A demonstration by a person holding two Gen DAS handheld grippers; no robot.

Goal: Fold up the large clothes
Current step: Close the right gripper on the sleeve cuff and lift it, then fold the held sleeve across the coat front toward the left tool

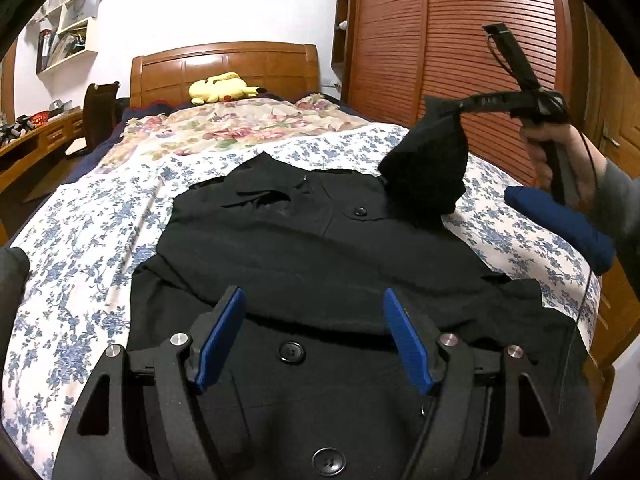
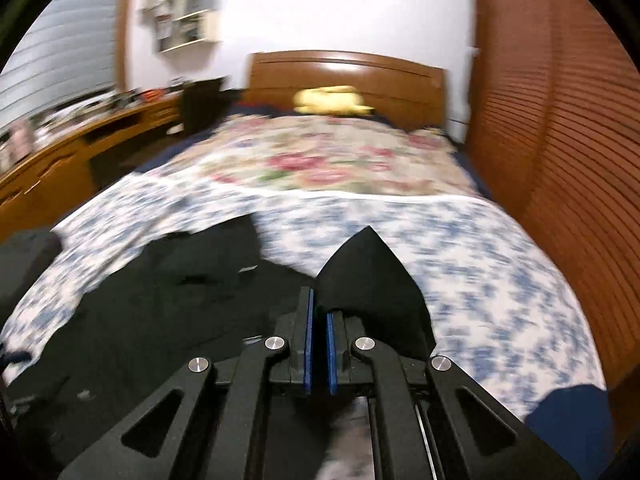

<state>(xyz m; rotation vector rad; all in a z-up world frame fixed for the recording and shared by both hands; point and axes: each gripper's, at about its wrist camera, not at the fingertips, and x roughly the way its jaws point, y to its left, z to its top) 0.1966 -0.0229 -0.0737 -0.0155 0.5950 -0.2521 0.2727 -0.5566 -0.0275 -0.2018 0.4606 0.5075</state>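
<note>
My right gripper (image 2: 318,336), clamped on the black buttoned wool coat's (image 1: 320,248) sleeve, should carry it across the chest; my left gripper (image 1: 314,340) hovers wide open, empty.

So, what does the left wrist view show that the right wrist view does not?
Only the left wrist view shows the open left gripper above the coat buttons, and the person's hand. Only the right wrist view shows the right gripper shut on the sleeve from close. Both show the black coat, bed and yellow plush toy.

White walls (image 1: 224,4), wooden headboard (image 1: 224,66), louvred wardrobe (image 1: 460,40)
</note>
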